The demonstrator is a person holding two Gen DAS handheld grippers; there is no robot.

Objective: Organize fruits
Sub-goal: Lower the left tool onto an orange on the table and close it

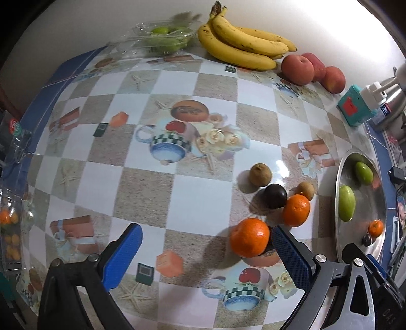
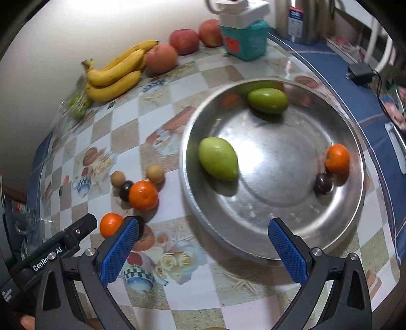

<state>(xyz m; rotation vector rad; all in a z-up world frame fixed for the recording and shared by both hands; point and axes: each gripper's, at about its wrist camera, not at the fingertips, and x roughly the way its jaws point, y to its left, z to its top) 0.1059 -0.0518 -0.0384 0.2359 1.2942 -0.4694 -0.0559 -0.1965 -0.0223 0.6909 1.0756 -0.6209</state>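
Observation:
My left gripper (image 1: 206,256) is open low over the table, and an orange (image 1: 250,237) lies just inside its right finger (image 1: 289,259). Beyond it sit a second orange (image 1: 296,210), a dark plum (image 1: 276,196) and two brown fruits (image 1: 260,174) (image 1: 305,190). My right gripper (image 2: 204,253) is open and holds nothing, above the near rim of the metal plate (image 2: 192,198). In the plate lie two green fruits (image 2: 218,158) (image 2: 267,100), an orange (image 2: 337,158) and a plum (image 2: 322,183). The left gripper's body (image 2: 63,243) shows beside the near orange (image 2: 111,224).
Bananas (image 1: 243,43) and red apples (image 1: 298,69) lie along the far wall, with green fruits in a plastic bag (image 1: 165,38) to their left. A teal box (image 2: 244,42) and a steel flask (image 2: 302,20) stand behind the plate. A clear container (image 1: 10,228) sits at the left edge.

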